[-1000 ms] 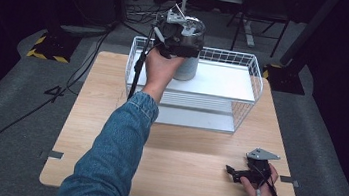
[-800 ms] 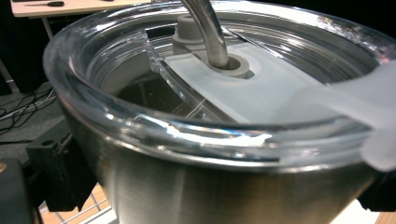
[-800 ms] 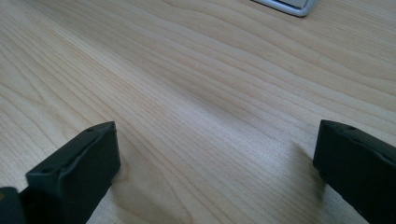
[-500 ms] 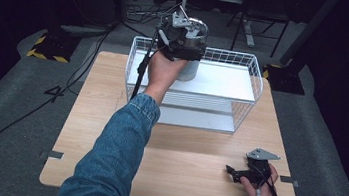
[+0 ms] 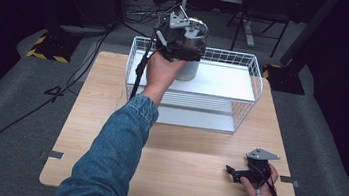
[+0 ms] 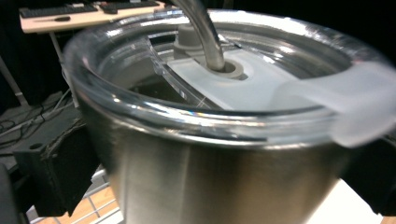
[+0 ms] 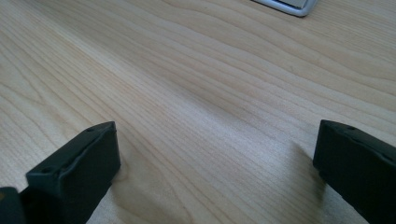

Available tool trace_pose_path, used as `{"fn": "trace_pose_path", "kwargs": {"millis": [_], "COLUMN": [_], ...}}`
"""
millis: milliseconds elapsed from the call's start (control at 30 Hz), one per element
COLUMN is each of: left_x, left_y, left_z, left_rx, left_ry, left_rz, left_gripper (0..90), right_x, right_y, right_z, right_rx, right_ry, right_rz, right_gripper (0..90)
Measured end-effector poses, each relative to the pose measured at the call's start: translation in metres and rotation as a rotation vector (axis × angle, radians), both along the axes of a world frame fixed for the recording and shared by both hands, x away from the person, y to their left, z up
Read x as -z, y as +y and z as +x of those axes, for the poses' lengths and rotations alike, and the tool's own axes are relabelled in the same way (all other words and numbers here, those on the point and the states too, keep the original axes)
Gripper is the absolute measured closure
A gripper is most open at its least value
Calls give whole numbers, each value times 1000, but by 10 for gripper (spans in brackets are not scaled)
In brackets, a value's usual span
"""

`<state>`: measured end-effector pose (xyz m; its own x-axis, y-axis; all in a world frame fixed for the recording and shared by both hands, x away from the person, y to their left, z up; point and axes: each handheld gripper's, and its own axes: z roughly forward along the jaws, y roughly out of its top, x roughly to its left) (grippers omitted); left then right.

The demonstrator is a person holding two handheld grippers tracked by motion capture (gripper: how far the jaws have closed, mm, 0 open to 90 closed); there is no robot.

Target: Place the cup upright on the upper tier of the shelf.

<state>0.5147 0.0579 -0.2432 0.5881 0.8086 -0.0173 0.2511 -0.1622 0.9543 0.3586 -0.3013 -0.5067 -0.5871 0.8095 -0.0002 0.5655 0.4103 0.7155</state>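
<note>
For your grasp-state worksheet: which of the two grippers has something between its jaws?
The left gripper, closed around the steel tumbler over the wire basket; the right gripper rests open on the table.

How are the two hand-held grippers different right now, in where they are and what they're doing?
The left gripper is raised over the wire basket, while the right gripper sits low on the wooden table near its front edge. The left gripper's jaws are shut on the steel tumbler; the right gripper's jaws stand wide apart with bare wood between them. Both are black, two-jawed and held in a hand.
</note>
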Motion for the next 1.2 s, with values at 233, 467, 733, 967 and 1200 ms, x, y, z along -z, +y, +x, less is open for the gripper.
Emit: {"fn": "trace_pose_path", "kwargs": {"millis": [233,467,733,967,1200], "left_x": [-4,-10,-17,-21,-20], "left_y": [11,21,35,46,55], "left_z": [-13,-35,-65,-95,-121], "left_rx": [7,30,72,108,124], "left_ry": [-37,-63,-81,-95,-98], "left_rz": [-9,-21,-44,-51,-35], "left_gripper": [0,0,0,0,0], "right_x": [0,0,0,0,0], "right_y": [0,0,0,1,1], "right_z": [0,1,3,6,7], "right_rx": [0,-10,-31,-44,-48], "right_ry": [0,-1,1,1,1], "right_rz": [-1,-3,-5,-6,-5], "right_gripper": [9,9,7,6,6]}}
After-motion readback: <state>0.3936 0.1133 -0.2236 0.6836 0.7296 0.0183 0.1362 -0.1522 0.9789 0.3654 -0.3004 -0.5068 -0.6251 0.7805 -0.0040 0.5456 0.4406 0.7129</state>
